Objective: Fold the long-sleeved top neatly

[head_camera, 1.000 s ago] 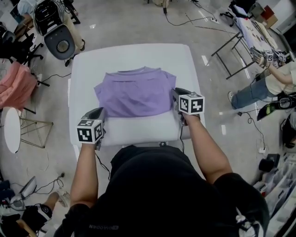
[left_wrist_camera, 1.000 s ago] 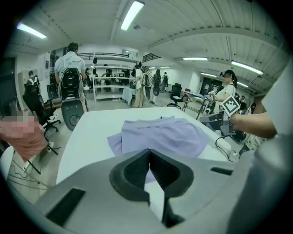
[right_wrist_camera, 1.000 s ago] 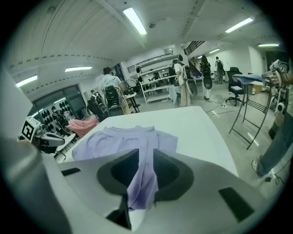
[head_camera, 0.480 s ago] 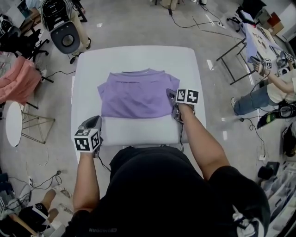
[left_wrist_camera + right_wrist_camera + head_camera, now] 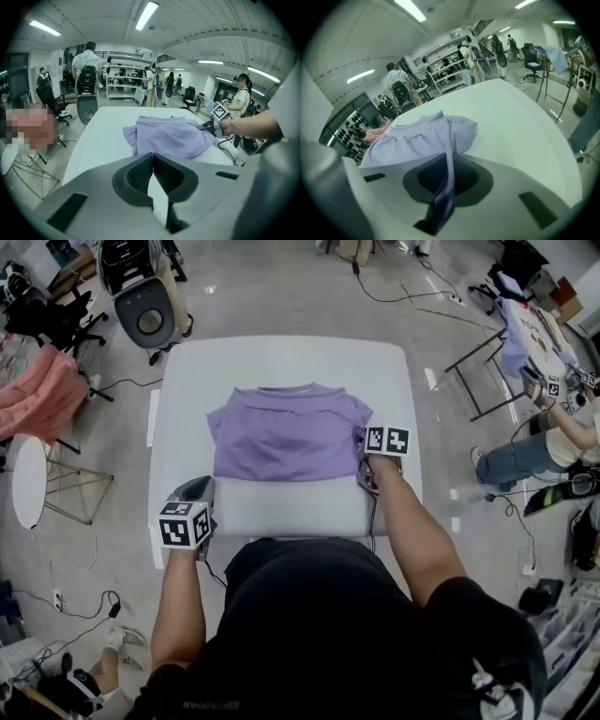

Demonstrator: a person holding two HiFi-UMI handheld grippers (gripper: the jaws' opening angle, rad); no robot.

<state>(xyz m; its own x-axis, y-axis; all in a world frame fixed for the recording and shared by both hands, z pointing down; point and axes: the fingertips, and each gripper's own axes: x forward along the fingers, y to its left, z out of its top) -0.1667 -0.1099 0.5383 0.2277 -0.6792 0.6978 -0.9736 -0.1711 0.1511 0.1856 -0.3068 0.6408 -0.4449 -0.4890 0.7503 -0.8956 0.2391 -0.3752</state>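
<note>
My right gripper (image 5: 446, 180) has just been closing its jaws onto the right edge of the purple top (image 5: 286, 432), which lies folded on the white table (image 5: 281, 357) — my left gripper (image 5: 152, 176), jaws together and empty, hangs at the near-left corner.

My right tool (image 5: 362, 450), its jaws just closed further on the purple top (image 5: 286, 432), hides that pinched edge; my torso (image 5: 319, 615) covers the bench's (image 5: 281, 362) near edge behind it.

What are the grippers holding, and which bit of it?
The right gripper, its jaws just closing, pinches the purple top at its right edge. The left gripper is shut on nothing.
</note>
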